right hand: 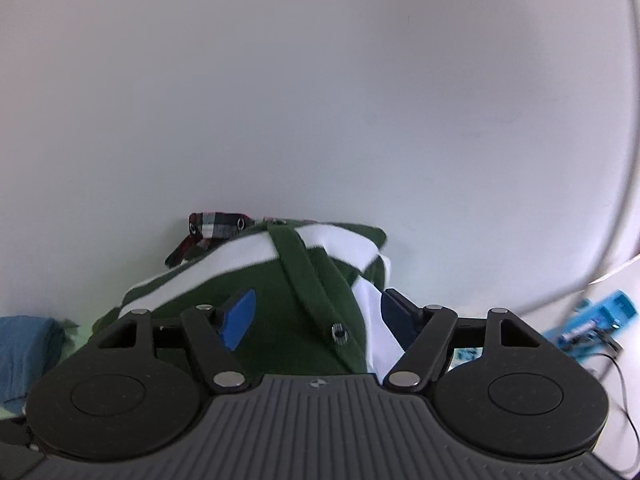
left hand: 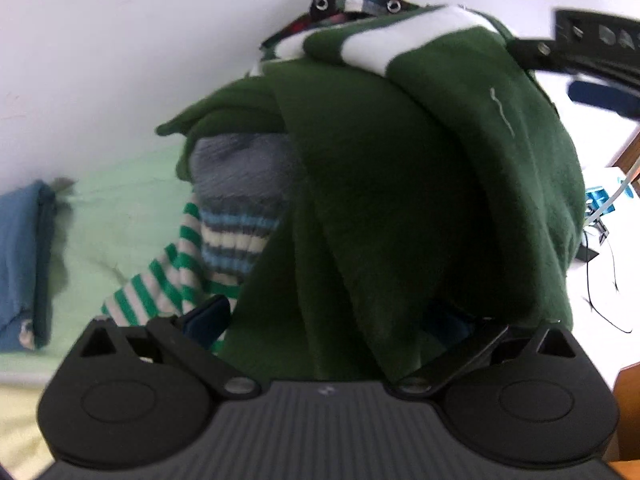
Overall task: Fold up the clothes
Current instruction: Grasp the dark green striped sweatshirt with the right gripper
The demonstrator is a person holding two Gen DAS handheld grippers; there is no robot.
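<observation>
A dark green garment [left hand: 400, 180] with broad white stripes lies draped over a heap of clothes. Its near end fills the space between the wide-spread jaws of my left gripper [left hand: 330, 320]. The cloth covers the right finger, and the left pad [left hand: 208, 320] sits at the cloth's edge. In the right wrist view the same green garment [right hand: 256, 280] with its buttoned placket lies between and beyond the pads of my right gripper [right hand: 318, 316]. Those jaws stand apart and both inner pad faces are bare. One of the right gripper's fingers [left hand: 536, 50] reaches the garment's far edge.
A plaid garment [left hand: 344, 0] peeks out behind the heap against a white wall. A grey knit [left hand: 240, 172] and a green-and-white striped piece [left hand: 160, 280] lie under the green one. Folded blue cloth [left hand: 20, 260] rests on a pale green sheet [left hand: 120, 220]. Blue gear [right hand: 600, 320] and cables [left hand: 600, 280] lie to the right.
</observation>
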